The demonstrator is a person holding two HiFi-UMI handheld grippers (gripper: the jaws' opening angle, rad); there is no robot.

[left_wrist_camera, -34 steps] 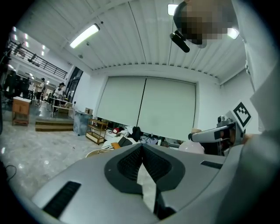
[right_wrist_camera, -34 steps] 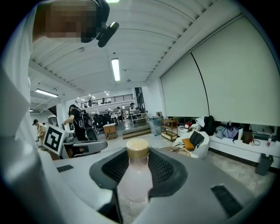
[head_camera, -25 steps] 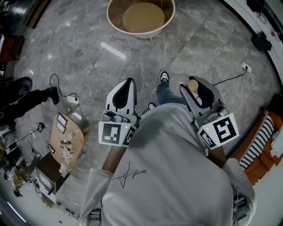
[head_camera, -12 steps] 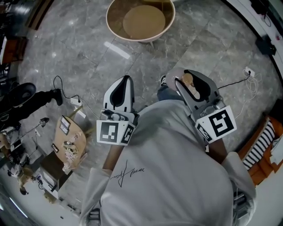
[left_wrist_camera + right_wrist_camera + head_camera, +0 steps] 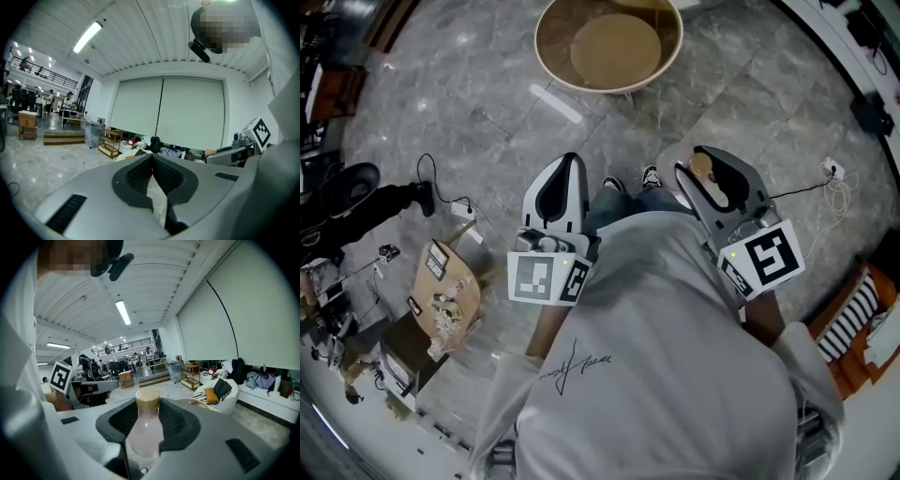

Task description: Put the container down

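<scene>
While aloft, container (image 5: 144, 432) tight inside right claw (image 5: 146, 405).

Grey marble floor (image 5: 469, 84), a round tan table (image 5: 614, 47), drawn white blinds (image 5: 187, 112) and a ceiling strip light (image 5: 87, 36).

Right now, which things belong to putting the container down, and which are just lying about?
Job: pale pink bottle with tan cap, clamped in right tongs; round wooden tray table, possibly the drop spot.
Lying about: brown cardboard sheet, white power strip with black cable, striped cushion.

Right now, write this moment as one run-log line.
left gripper: shut, empty | right gripper: shut on container | container: not yet down
</scene>
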